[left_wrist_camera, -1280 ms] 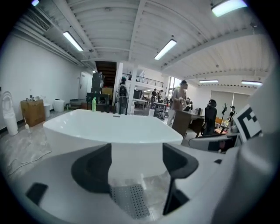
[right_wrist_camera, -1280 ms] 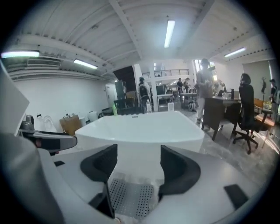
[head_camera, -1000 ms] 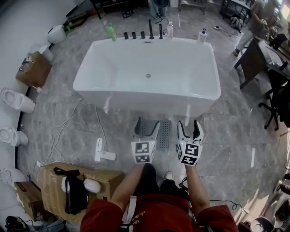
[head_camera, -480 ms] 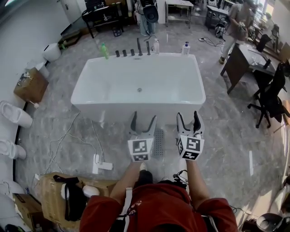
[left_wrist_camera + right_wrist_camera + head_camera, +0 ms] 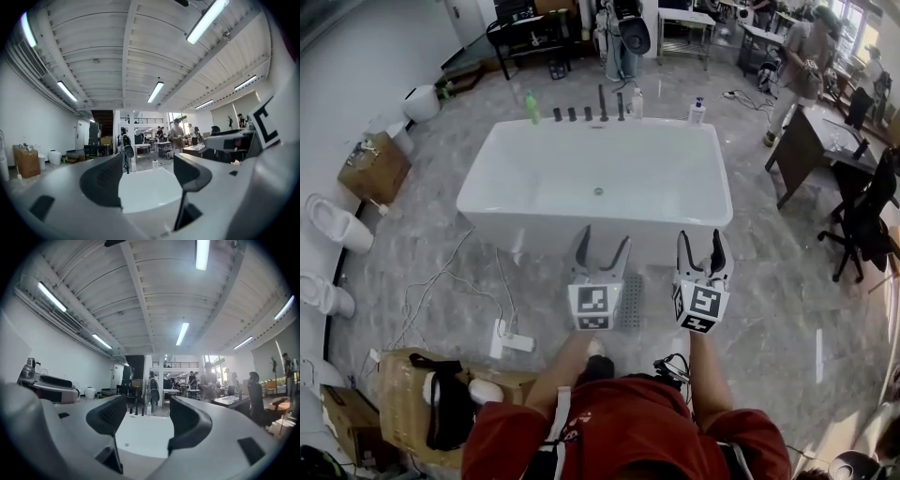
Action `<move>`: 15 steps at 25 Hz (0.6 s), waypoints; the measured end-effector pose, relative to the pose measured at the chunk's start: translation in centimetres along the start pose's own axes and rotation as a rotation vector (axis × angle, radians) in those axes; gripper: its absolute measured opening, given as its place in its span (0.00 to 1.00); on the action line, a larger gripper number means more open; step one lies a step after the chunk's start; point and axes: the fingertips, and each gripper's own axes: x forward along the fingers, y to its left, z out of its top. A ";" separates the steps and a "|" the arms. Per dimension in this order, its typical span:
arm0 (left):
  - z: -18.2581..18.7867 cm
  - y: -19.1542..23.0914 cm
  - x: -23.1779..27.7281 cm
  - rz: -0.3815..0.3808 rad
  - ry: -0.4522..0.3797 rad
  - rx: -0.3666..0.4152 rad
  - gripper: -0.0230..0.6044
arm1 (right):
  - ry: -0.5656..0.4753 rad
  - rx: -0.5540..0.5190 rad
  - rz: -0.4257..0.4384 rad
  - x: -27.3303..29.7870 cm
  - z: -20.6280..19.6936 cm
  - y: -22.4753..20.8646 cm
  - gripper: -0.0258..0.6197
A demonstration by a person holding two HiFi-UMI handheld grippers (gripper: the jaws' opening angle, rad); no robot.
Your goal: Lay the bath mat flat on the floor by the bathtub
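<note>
White bathtub (image 5: 595, 183) fills the middle of a grey marble-look floor (image 5: 769, 281) as a person (image 5: 609, 436) in a red top stands at its near side, one gripper in each hand. The left hand-held gripper (image 5: 602, 246) and the right hand-held gripper (image 5: 700, 246) are side by side over the tub's near edge. Both have their jaws spread apart with nothing between them, and each gripper's own view shows only the tub's white basin through the gap. The bath mat (image 5: 632, 300), a grey perforated sheet, lies on the floor just in front of the tub, between the two grippers. Only a narrow strip of it shows beside the left one's marker cube. A green bottle (image 5: 532, 106), dark tap fittings (image 5: 586, 112) and two white bottles (image 5: 636, 103) stand along the tub's far rim. A white power strip (image 5: 514, 339) with trailing cables lies on the floor to the left, near a cardboard box (image 5: 403, 394) carrying a black bag (image 5: 450, 412).
</note>
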 end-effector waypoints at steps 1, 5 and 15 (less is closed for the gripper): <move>0.1 0.1 0.0 0.002 -0.002 -0.006 0.58 | 0.001 0.004 0.002 0.1 -0.1 0.0 0.50; 0.2 0.4 -0.1 -0.004 -0.010 -0.002 0.51 | 0.000 0.006 0.029 0.4 -0.3 1.2 0.48; 0.9 -0.7 0.5 -0.084 -0.058 -0.039 0.26 | -0.026 0.018 0.078 0.7 0.8 2.3 0.20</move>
